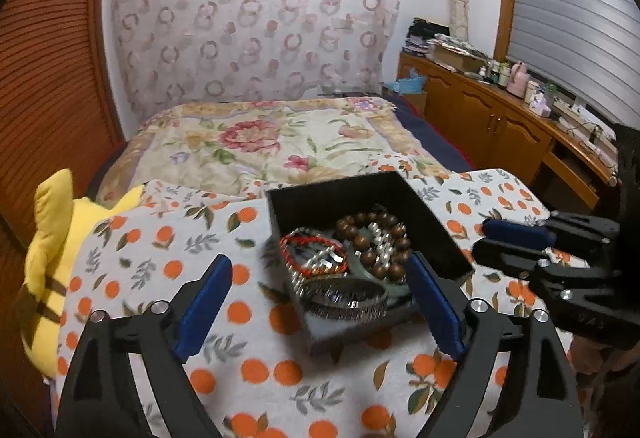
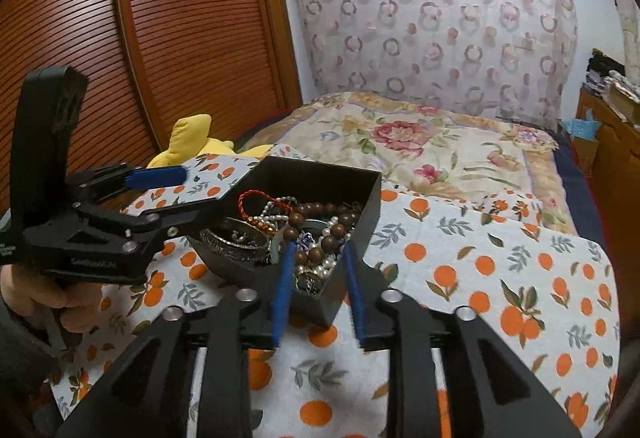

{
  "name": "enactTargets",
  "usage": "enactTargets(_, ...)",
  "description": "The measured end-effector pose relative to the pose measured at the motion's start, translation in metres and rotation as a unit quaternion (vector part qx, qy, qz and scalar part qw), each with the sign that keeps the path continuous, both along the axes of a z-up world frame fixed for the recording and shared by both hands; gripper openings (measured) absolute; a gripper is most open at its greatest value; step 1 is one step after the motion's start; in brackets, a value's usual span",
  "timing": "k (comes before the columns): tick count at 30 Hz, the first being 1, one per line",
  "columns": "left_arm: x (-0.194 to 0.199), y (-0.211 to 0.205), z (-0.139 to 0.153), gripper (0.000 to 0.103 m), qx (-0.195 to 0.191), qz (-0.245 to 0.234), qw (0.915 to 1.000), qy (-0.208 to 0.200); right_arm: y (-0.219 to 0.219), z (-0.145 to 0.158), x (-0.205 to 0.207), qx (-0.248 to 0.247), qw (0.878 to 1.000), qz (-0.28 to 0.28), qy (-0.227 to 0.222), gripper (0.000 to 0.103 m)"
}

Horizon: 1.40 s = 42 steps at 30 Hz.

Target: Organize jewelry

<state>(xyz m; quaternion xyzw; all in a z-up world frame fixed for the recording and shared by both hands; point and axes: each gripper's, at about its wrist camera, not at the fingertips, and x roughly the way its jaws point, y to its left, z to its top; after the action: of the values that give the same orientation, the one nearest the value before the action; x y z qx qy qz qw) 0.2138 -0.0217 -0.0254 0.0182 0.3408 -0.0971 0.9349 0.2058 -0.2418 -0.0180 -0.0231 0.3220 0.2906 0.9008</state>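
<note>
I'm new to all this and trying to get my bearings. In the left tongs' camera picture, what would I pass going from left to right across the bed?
Yellow plush toy → left tongs, standing open → black box of jewelry → right tongs → wooden cabinets.

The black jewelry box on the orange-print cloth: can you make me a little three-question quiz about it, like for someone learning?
1. True or false: the black square jewelry box has its lid on.
2. Which of these lies inside the box? A) a brown wooden bead bracelet B) a pair of scissors C) a toy car
3. Fill in: the yellow plush toy lies at the ____ edge of the orange-print cloth in the left wrist view.

Key:
1. False. The box is open on top, with jewelry showing.
2. A. The bead bracelet lies by a red braided cord bracelet and a wide silver metal bangle.
3. Left.
</note>
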Motion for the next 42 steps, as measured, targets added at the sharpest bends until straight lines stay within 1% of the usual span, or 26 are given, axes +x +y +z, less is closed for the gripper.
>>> enactTargets(1, -0.005, 0.001, 0.0, 0.088, 0.003, 0.005, 1.0, -0.001, -0.002, 0.001, -0.005, 0.002, 1.0, -0.005, -0.002, 0.042)
enactTargets(2, -0.01, 0.002, -0.001, 0.091, 0.004, 0.01, 0.9999, -0.002, -0.004, 0.002, -0.01, 0.003, 1.0, -0.01, -0.004, 0.049)
enactTargets(3, -0.015, 0.003, -0.001, 0.091, 0.006, 0.013, 0.9999, -0.002, -0.006, 0.003, -0.015, 0.002, 1.0, -0.017, -0.008, 0.057)
enactTargets(4, -0.02, 0.004, -0.002, 0.091, 0.005, 0.013, 0.9999, 0.002, -0.008, 0.004, -0.02, 0.002, 1.0, -0.025, -0.011, 0.061)
enactTargets(6, -0.029, 0.004, -0.004, 0.091, 0.002, 0.016, 0.9998, 0.007, -0.01, 0.005, -0.029, 0.004, 0.999, -0.036, -0.016, 0.075)
enactTargets(7, -0.035, 0.005, -0.005, 0.091, 0.002, 0.02, 0.9998, 0.006, -0.013, 0.005, -0.034, 0.007, 0.999, -0.044, -0.018, 0.077)
enactTargets(9, -0.045, 0.007, -0.007, 0.091, 0.003, 0.027, 0.9996, 0.008, -0.017, 0.006, -0.043, 0.01, 0.998, -0.057, -0.022, 0.088)
enactTargets(11, -0.055, 0.008, -0.008, 0.091, 0.002, 0.036, 0.9993, 0.007, -0.02, 0.006, -0.054, 0.009, 0.997, -0.07, -0.029, 0.094)
enactTargets(14, -0.07, 0.01, -0.007, 0.091, -0.001, 0.045, 0.999, 0.001, -0.024, 0.007, -0.071, 0.004, 0.995, -0.091, -0.04, 0.1)
enactTargets(18, -0.088, 0.012, -0.001, 0.091, -0.002, 0.051, 0.9986, -0.01, -0.029, 0.012, -0.092, 0.006, 0.992, -0.114, -0.052, 0.101)
enactTargets(21, -0.106, 0.013, 0.008, 0.091, 0.001, 0.058, 0.998, -0.025, -0.032, 0.019, -0.109, 0.01, 0.99, -0.127, -0.065, 0.101)
enactTargets(26, -0.133, 0.015, 0.022, 0.091, 0.007, 0.064, 0.9968, -0.048, -0.036, 0.034, -0.132, 0.021, 0.987, -0.135, -0.088, 0.101)
enactTargets(29, -0.145, 0.016, 0.03, 0.096, 0.009, 0.068, 0.9959, -0.058, -0.038, 0.042, -0.142, 0.024, 0.985, -0.14, -0.1, 0.101)
enactTargets(30, -0.151, 0.016, 0.032, 0.096, 0.008, 0.069, 0.9956, -0.063, -0.039, 0.045, -0.146, 0.026, 0.984, -0.142, -0.103, 0.101)
enactTargets(35, -0.166, 0.015, 0.038, 0.096, 0.016, 0.071, 0.9943, -0.078, -0.041, 0.05, -0.155, 0.027, 0.982, -0.147, -0.113, 0.101)
enactTargets(42, -0.17, 0.014, 0.038, 0.096, 0.01, 0.068, 0.9946, -0.078, -0.042, 0.051, -0.16, 0.029, 0.982, -0.15, -0.113, 0.101)
